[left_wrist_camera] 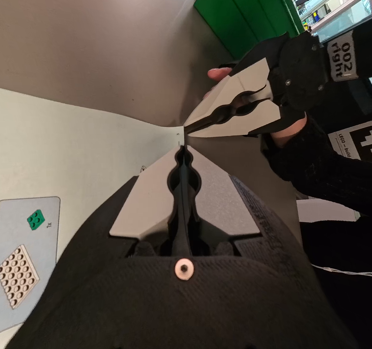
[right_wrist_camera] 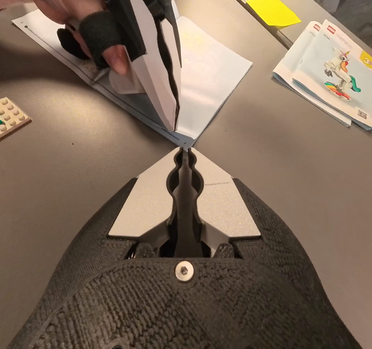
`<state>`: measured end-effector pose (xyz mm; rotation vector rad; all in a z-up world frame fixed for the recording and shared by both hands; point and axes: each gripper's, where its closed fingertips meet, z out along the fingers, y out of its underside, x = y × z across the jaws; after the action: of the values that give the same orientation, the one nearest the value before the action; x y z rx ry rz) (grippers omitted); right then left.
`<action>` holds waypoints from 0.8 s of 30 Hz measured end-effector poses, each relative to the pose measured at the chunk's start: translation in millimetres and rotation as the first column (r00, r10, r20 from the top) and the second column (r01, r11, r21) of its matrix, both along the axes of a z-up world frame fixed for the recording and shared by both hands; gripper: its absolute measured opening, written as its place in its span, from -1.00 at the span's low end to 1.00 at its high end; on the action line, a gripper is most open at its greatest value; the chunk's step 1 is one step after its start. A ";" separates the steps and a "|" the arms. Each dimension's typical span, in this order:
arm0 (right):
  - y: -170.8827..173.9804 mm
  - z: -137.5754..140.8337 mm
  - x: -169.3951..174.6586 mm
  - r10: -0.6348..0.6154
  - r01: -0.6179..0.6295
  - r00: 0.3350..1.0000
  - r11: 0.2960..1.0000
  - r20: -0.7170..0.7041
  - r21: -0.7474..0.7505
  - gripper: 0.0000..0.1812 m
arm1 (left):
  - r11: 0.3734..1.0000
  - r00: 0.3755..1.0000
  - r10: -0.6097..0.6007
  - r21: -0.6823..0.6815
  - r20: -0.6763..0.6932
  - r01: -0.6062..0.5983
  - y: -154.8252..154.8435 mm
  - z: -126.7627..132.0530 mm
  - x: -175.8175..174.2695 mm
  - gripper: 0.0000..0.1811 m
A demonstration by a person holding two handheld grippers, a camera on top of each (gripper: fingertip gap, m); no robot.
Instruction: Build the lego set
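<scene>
An open instruction booklet [right_wrist_camera: 211,77] lies on the grey table [right_wrist_camera: 291,188]. My right gripper [right_wrist_camera: 185,149] is shut on the near corner of its top page, which curls up. It also shows in the left wrist view [left_wrist_camera: 186,133]. My left gripper [left_wrist_camera: 183,146] is shut, with its tips at the same page's edge [left_wrist_camera: 80,148] right beside the right gripper's tips. Whether it pinches paper is unclear. From the right wrist view it [right_wrist_camera: 175,129] points down onto the booklet's near edge. A cream studded baseplate [right_wrist_camera: 10,115] with a green piece on it lies at the far left.
Two more booklets [right_wrist_camera: 332,77] lie stacked at the right. A yellow sticky note [right_wrist_camera: 273,13] lies behind them. A green panel [left_wrist_camera: 241,17] stands beyond the table. A person's hands in fingerless black gloves hold both grippers. Less than 4 cm separates the two grippers' tips.
</scene>
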<state>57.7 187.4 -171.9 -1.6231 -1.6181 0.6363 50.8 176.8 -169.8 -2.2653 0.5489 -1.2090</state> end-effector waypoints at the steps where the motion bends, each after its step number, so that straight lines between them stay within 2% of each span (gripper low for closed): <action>1: -0.3 -0.3 -0.1 0.002 -0.002 1.000 1.000 0.003 0.001 -0.96 | 1.000 1.000 0.000 -0.002 0.001 0.000 0.0 0.0 -0.1 -1.00; 24: -3.3 -1.5 -8.2 0.059 -0.059 0.998 0.997 0.005 -0.040 -0.91 | 0.999 0.999 -0.035 -0.039 0.025 0.035 -3.1 0.1 0.8 -1.00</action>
<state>49.6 184.1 -173.4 -1.6121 -1.6730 0.6988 51.6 173.7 -169.7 -2.2797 0.5624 -1.2732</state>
